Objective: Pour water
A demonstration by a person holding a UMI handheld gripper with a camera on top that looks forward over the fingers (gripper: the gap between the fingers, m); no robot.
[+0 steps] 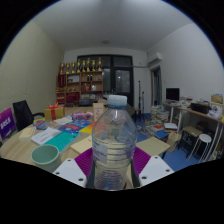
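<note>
A clear plastic water bottle (113, 143) with a white cap stands upright between my fingers, lifted well above the table. My gripper (112, 170) is shut on the bottle, its purple pads (84, 160) pressing on both sides of the lower body. The bottle looks mostly full of water. A green bowl (45, 155) sits on the table to the left, below and ahead of the left finger.
The long table (25, 145) holds books, papers and small boxes (72, 123). A desk with a monitor (172, 95) and a stool (203, 142) stand at the right. Shelves (80, 78) and a dark doorway lie at the far wall.
</note>
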